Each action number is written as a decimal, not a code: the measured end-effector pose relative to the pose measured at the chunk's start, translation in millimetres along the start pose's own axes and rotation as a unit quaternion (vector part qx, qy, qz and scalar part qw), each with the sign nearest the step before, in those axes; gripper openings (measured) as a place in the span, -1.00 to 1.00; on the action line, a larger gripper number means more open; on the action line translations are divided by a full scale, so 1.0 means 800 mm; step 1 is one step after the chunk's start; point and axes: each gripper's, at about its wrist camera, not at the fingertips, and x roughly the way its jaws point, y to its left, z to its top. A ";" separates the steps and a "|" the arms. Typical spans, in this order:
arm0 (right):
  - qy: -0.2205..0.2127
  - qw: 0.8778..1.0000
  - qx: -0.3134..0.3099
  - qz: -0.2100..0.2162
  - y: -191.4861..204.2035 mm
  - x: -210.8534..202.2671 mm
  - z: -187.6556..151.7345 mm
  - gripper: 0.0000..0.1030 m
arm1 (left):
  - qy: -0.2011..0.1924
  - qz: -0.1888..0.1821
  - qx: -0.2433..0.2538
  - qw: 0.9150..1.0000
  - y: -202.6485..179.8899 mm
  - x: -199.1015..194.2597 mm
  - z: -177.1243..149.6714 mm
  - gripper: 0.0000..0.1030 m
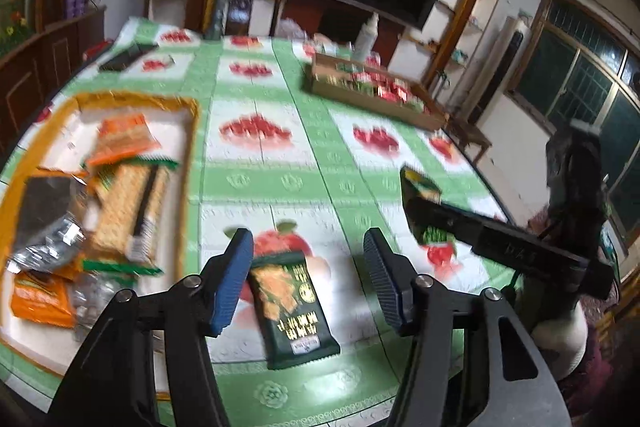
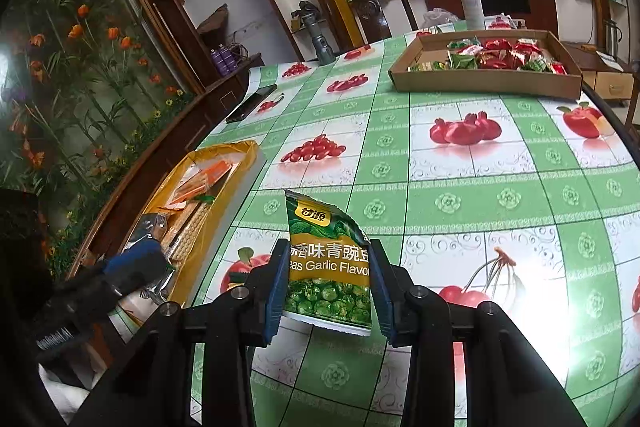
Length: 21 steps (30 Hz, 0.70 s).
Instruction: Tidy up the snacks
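Here, at far left, the yellow-rimmed tray (image 1: 188,147) holds cracker packs, apparently the sorting bin. Left tongs (image 1: 308,279) stand apart, angled down over a dark green snack packet (image 1: 294,311) lying flat on the surface (image 1: 320,155), unpinched. Further right, right tongs (image 2: 326,291) clamp the garlic pea packet (image 2: 328,267) upright, clear of the surface, tilted downward; the cardboard box (image 2: 480,83) waits beyond.

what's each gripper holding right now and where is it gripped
Right gripper: green pea packet, clamped by its side edges. Left gripper: open, holding nothing; dark green packet lies beneath.
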 end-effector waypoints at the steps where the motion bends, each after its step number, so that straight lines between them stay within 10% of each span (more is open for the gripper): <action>1: 0.002 1.000 0.002 0.001 -0.001 0.002 -0.002 -0.23 | 0.011 -0.001 0.000 1.000 -0.001 0.008 -0.003 0.09; 18: 0.020 0.999 0.019 0.026 -0.019 0.015 -0.016 -0.20 | 0.084 0.038 0.032 0.995 -0.021 0.066 -0.026 0.15; 21: 0.020 0.999 0.011 0.022 -0.016 0.017 -0.019 -0.21 | 0.082 0.024 0.044 0.995 -0.027 0.064 -0.029 -0.39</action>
